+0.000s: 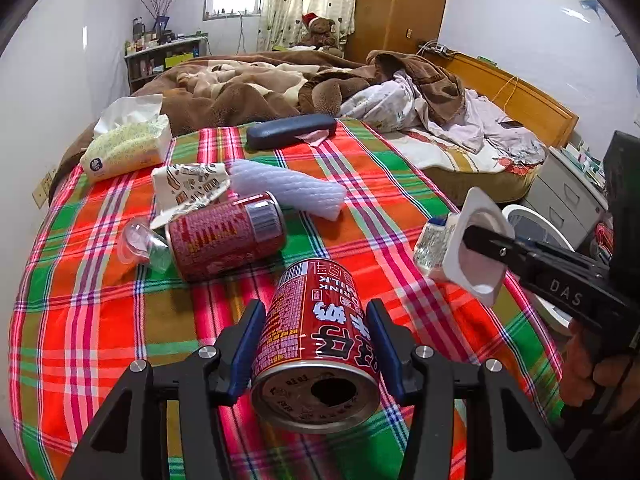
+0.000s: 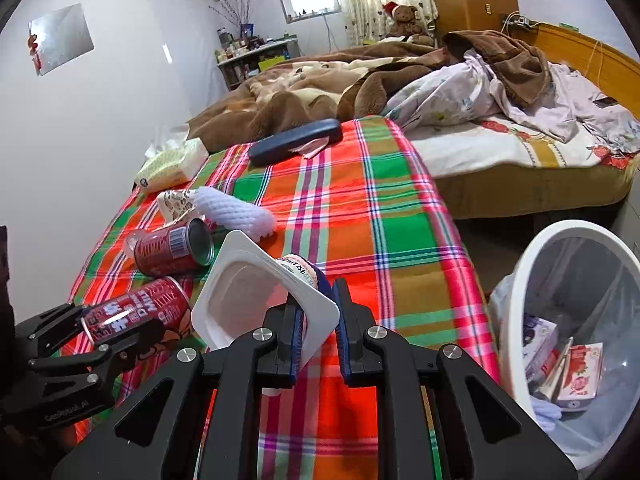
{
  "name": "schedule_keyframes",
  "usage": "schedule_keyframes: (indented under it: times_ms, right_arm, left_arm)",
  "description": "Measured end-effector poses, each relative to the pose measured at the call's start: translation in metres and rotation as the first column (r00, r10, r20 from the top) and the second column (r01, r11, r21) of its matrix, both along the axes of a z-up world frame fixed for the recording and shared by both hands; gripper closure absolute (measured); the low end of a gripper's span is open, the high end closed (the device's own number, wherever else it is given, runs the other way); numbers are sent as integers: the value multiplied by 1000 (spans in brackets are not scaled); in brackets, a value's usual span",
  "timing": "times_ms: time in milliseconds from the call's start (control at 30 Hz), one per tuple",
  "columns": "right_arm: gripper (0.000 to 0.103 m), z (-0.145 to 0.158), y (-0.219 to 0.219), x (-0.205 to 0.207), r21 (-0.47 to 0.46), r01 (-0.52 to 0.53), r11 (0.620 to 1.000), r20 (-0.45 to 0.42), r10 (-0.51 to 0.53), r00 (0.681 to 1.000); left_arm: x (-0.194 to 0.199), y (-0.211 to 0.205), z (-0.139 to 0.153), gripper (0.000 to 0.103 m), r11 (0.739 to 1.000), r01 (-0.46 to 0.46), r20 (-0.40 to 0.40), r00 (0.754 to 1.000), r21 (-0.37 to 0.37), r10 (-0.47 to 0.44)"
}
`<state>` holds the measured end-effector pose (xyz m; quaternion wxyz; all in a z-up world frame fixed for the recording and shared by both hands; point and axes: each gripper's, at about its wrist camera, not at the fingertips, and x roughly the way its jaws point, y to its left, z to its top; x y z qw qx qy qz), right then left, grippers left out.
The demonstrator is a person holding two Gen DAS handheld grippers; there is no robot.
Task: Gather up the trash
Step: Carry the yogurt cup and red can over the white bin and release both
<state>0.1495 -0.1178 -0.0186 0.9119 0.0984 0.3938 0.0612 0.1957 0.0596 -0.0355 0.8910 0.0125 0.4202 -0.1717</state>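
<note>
Now red can [image 1: 316, 344] clamped in left gripper [image 1: 316, 344], yogurt cup [image 2: 256, 292] pinched by rim in right gripper [image 2: 316, 316] – both held above plaid cloth [image 2: 380, 240], left of white bin [image 2: 516, 280]. Risk judged: thin rim grip twisted, cup dropped short of bin.

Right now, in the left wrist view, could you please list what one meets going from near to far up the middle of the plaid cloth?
Held red can → lying red can → white foam net → dark blue case → brown blanket.
</note>
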Motion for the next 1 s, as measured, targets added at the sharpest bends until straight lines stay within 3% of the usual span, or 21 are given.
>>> schedule_keyframes:
  times_ms: [333,1000]
  right_arm:
    - [88,13,-24,-19,15,46,999,48,-46,998]
    - [88,32,-118,-61,-9,218,976,117,-215,970]
  left_arm:
    - [-19,-25,20,51,999,41,50,998,-18,-40]
    - [-46,-153,56,50,971,239,137,962,-24,-234]
